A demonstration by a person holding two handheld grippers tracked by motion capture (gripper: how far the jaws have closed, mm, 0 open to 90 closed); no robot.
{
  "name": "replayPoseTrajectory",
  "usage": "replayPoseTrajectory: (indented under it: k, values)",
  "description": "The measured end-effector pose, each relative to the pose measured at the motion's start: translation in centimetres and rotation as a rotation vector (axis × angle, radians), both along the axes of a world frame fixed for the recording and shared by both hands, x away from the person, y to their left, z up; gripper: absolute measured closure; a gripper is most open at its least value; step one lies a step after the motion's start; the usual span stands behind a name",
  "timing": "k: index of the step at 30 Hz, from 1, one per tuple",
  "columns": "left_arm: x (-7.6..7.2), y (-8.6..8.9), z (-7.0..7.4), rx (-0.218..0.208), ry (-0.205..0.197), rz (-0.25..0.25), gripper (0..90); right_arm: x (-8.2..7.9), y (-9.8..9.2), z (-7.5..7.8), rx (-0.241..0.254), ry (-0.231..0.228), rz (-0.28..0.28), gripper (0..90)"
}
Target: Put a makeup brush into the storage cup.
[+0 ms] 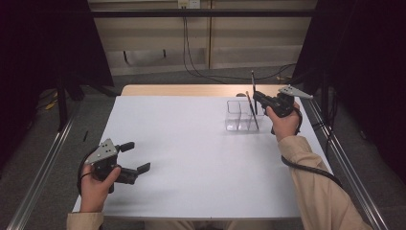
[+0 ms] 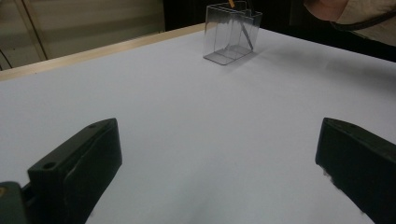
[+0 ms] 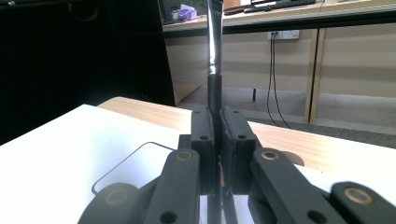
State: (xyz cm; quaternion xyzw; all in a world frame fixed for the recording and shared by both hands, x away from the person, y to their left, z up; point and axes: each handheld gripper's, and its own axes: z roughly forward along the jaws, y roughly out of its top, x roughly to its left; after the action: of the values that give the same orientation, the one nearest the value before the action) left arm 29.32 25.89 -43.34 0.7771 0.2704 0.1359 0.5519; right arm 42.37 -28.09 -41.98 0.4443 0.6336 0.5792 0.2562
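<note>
A clear plastic compartment box point(image 1: 238, 116) stands at the table's far right, and a thin dark stick point(image 1: 252, 111) leans inside it. My right gripper point(image 1: 257, 97) hovers just above the box's right end, shut on a slim black pen point(image 1: 253, 82) that it holds upright. In the right gripper view the jaws point(image 3: 217, 119) press together on the pen point(image 3: 214, 42), which rises straight between them. My left gripper point(image 1: 135, 157) rests low at the front left, open with nothing between its fingers point(image 2: 88, 154). From there the box point(image 2: 231, 35) and its leaning stick point(image 2: 247, 37) show far ahead.
The white table top point(image 1: 191, 143) has a wooden strip point(image 1: 191, 90) along its far edge. Metal rails run along both sides of the table. Cables hang on the back wall, and a black cable trails from the right gripper along the sleeve.
</note>
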Motion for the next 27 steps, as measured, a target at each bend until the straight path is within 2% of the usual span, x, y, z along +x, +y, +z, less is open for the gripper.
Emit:
replayPoseTrajectory:
  k: [27]
  values:
    - [0.02,-0.07,0.00,0.002,-0.002,-0.004,0.4,-0.65,-0.75,-0.52,-0.003,0.012,-0.002,84.6]
